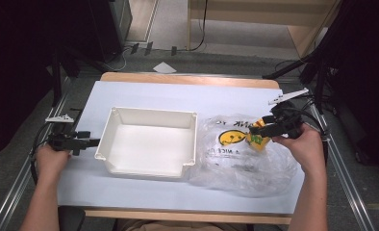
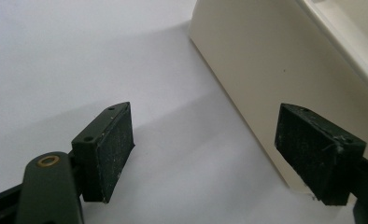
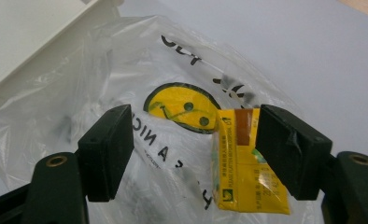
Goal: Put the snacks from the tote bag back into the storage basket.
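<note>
Slippage is the risk: the right gripper (image 3: 194, 154) has its fingers apart beside the small yellow drink carton (image 3: 243, 163) on the crinkly clear plastic bag (image 1: 240, 159), so closing could pinch film instead. The left gripper (image 2: 219, 154), fingers apart, waits by the cream plastic tray (image 1: 149, 142).

White-topped table (image 1: 144, 91) on grey floor (image 1: 216, 60), wooden shelving (image 1: 264, 19) behind.

Counted on the desk (image 1: 144, 94): one white tray (image 1: 151, 115), one clear plastic bag (image 1: 235, 166), one yellow carton (image 1: 258, 141).
</note>
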Available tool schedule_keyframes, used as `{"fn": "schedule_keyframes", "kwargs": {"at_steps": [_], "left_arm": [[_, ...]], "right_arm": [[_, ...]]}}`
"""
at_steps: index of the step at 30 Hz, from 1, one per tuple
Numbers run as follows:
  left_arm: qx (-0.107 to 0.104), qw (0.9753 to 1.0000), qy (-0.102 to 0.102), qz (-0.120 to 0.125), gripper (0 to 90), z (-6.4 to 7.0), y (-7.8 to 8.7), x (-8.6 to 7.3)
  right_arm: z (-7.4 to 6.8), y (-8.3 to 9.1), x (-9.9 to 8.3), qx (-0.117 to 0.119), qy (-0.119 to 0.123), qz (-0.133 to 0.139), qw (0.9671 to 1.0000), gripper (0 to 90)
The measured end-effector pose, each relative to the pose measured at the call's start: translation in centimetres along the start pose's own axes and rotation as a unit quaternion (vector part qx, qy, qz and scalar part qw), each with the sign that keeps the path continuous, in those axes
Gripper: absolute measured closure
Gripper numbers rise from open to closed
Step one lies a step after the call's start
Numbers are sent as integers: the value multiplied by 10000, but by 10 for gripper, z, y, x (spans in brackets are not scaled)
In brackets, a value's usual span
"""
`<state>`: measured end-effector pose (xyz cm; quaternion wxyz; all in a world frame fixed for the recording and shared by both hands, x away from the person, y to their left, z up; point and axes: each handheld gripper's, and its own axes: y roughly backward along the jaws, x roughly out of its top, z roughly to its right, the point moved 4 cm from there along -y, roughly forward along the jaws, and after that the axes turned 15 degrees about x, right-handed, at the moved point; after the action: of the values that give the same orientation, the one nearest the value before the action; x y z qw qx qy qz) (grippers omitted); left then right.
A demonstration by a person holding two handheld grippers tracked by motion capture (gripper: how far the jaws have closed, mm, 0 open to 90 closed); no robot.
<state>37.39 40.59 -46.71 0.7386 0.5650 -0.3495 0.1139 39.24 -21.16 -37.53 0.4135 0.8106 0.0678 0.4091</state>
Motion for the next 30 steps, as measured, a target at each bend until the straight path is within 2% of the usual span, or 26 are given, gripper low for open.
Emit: {"fn": "schedule_keyframes", "kwargs": {"at_steps": [6,16,17,27,30], "left_arm": [[1,10000,-2,-6,208,0,-1,0],[5,10000,2,-15,208,0,-1,0],[4,10000,1,-15,208,0,-1,0],[1,10000,-3,-30,208,0,-1,0],[8,10000,5,-20,208,0,-1,0]], "right_arm": [[12,3,-7,-84,-215,49,9997,290],[26,0,-15,-134,-348,20,9993,287],[29,-2,-18,-184,-419,-39,9989,283],[40,-12,-25,-140,-567,-79,9983,283],[44,-19,-28,-139,-626,-187,9978,288]]}}
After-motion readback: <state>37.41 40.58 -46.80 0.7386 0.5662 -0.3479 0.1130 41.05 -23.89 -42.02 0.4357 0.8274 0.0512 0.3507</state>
